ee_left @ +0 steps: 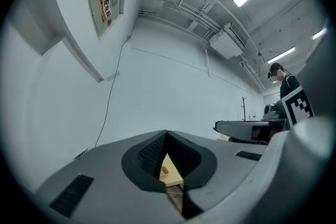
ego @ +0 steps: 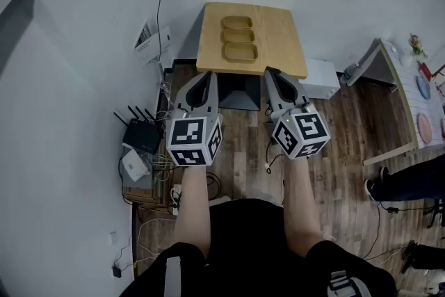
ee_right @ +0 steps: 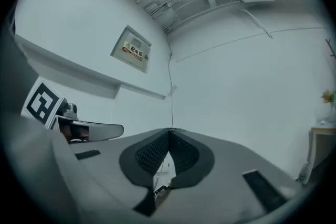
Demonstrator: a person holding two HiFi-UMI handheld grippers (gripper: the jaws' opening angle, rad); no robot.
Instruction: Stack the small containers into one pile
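Note:
Three small tan containers lie in a row on a small wooden table (ego: 281, 45): the far one (ego: 238, 23), the middle one (ego: 238, 36) and the near one (ego: 240, 52). Each sits apart from the others. My left gripper (ego: 207, 77) hovers level just short of the table's near edge, left of centre, shut with nothing in it. My right gripper (ego: 273, 73) hangs beside it, also shut and empty. In the left gripper view the jaws (ee_left: 167, 136) meet at their tips, and a sliver of the table (ee_left: 171, 171) shows below them. The right gripper view shows closed jaws (ee_right: 169, 131) facing a white wall.
A black router (ego: 142, 136) and cables lie on the floor at the left wall. A white box (ego: 151, 44) leans by the table's left corner, and a white unit (ego: 320, 78) stands at its right. Another table (ego: 391, 104) and a person's shoe (ego: 374, 187) are further right.

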